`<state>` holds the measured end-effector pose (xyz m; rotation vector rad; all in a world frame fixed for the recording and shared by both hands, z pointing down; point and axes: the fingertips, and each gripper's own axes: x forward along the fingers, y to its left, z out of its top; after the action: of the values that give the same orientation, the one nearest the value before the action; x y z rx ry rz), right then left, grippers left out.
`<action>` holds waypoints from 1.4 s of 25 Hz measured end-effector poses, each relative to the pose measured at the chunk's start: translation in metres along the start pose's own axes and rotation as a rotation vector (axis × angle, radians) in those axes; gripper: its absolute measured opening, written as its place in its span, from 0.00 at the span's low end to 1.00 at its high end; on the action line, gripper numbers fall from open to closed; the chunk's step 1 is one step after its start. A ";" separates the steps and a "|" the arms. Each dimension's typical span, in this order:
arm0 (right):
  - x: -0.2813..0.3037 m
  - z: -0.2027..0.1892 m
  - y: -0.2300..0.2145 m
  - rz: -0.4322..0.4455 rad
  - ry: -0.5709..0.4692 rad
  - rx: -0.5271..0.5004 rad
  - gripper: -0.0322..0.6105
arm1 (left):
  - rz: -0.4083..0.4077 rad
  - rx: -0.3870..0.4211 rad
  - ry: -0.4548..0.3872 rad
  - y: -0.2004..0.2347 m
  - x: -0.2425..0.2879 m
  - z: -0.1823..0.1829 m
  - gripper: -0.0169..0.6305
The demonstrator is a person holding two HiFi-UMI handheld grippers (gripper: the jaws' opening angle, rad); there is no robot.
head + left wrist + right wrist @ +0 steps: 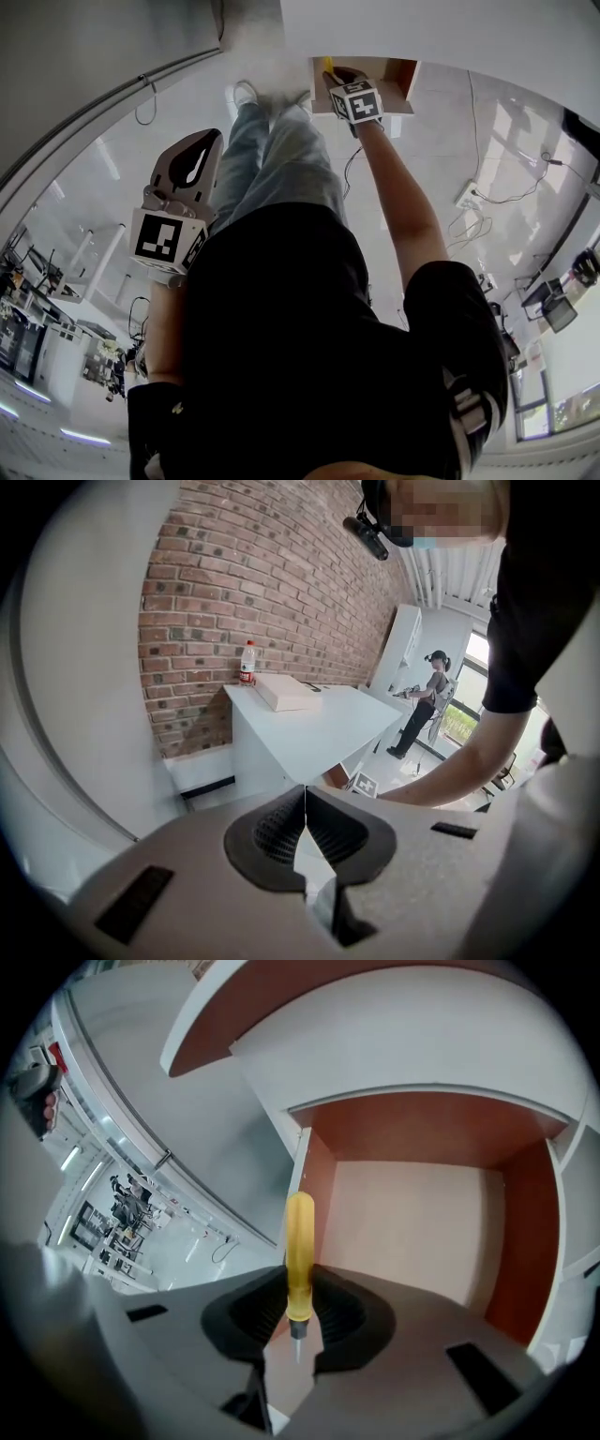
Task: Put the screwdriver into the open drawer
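Across the lower half of the head view the person (309, 337) fills the frame in a black shirt, jeans running up toward the top centre over a pale glossy floor (487, 122). In the upper left of the left gripper view stands a brick wall (253, 583), and below it at mid frame a white counter (319, 728). At the centre right of the right gripper view the open drawer (422, 1213) shows a pale bottom and reddish-brown side walls, with nothing lying in it. The left gripper (199, 150) is held at the left of the head view, well apart from the drawer, its jaws closed tip to tip on nothing. The right gripper (298, 1309), at the bottom centre of its own view, is clamped on the screwdriver. A flat box (286, 693) lies on the counter, with a red-labelled bottle (247, 663) just to its left. The screwdriver (299, 1251) has its yellow handle standing up out of the jaws, against the drawer's left wall edge.
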<state>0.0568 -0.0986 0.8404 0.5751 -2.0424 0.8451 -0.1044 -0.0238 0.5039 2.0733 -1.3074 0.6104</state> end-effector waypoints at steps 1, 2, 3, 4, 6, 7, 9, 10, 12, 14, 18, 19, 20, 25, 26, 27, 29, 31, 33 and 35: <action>0.005 -0.002 -0.001 0.000 0.009 -0.001 0.18 | 0.003 0.002 0.007 0.001 0.000 -0.003 0.03; 0.010 -0.004 -0.001 0.001 0.018 -0.002 0.18 | 0.003 0.006 0.011 0.002 0.000 -0.006 0.03; 0.016 -0.005 -0.002 0.001 0.024 -0.002 0.18 | 0.001 0.008 0.014 0.004 0.000 -0.009 0.03; 0.021 -0.007 -0.002 0.001 0.030 0.001 0.18 | -0.001 0.008 0.016 0.006 0.000 -0.012 0.03; 0.031 -0.010 -0.004 0.000 0.042 0.010 0.18 | -0.001 0.006 0.027 0.010 -0.002 -0.017 0.03; 0.035 -0.011 -0.005 0.001 0.048 0.014 0.18 | 0.002 0.004 0.036 0.012 -0.003 -0.021 0.03; 0.042 -0.013 -0.006 -0.002 0.061 0.026 0.18 | 0.006 0.003 0.047 0.014 -0.006 -0.026 0.03; 0.044 -0.016 -0.008 -0.009 0.069 0.032 0.18 | 0.006 0.002 0.048 0.015 -0.007 -0.028 0.03; 0.051 -0.020 -0.011 -0.020 0.084 0.039 0.19 | 0.007 0.001 0.052 0.017 -0.009 -0.032 0.03; 0.058 -0.022 -0.013 -0.027 0.087 0.042 0.19 | 0.005 0.003 0.059 0.019 -0.011 -0.037 0.03; 0.070 -0.021 -0.017 -0.041 0.095 0.035 0.19 | 0.000 0.002 0.075 0.021 -0.016 -0.045 0.03; 0.073 -0.022 -0.018 -0.046 0.102 0.034 0.19 | -0.001 0.003 0.077 0.021 -0.018 -0.048 0.03; 0.075 -0.022 -0.019 -0.050 0.108 0.037 0.19 | -0.001 0.002 0.081 0.022 -0.019 -0.050 0.03; 0.079 -0.024 -0.022 -0.065 0.114 0.070 0.19 | -0.005 0.009 0.084 0.024 -0.024 -0.055 0.03; 0.079 -0.024 -0.022 -0.068 0.110 0.075 0.19 | -0.007 0.012 0.083 0.024 -0.025 -0.056 0.03; 0.079 -0.024 -0.022 -0.070 0.107 0.077 0.19 | -0.007 0.012 0.085 0.024 -0.027 -0.057 0.03; 0.078 -0.025 -0.021 -0.073 0.102 0.076 0.20 | -0.007 0.011 0.089 0.024 -0.030 -0.060 0.03; 0.078 -0.027 -0.020 -0.075 0.096 0.074 0.19 | -0.010 0.013 0.090 0.024 -0.033 -0.064 0.03; 0.079 -0.028 -0.021 -0.079 0.091 0.077 0.19 | -0.013 0.020 0.089 0.024 -0.034 -0.067 0.03; 0.077 -0.027 -0.023 -0.088 0.081 0.084 0.20 | -0.014 0.024 0.086 0.023 -0.034 -0.068 0.03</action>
<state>0.0430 -0.1013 0.9240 0.6621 -1.9019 0.8912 -0.1436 0.0384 0.5355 2.0507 -1.2411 0.7044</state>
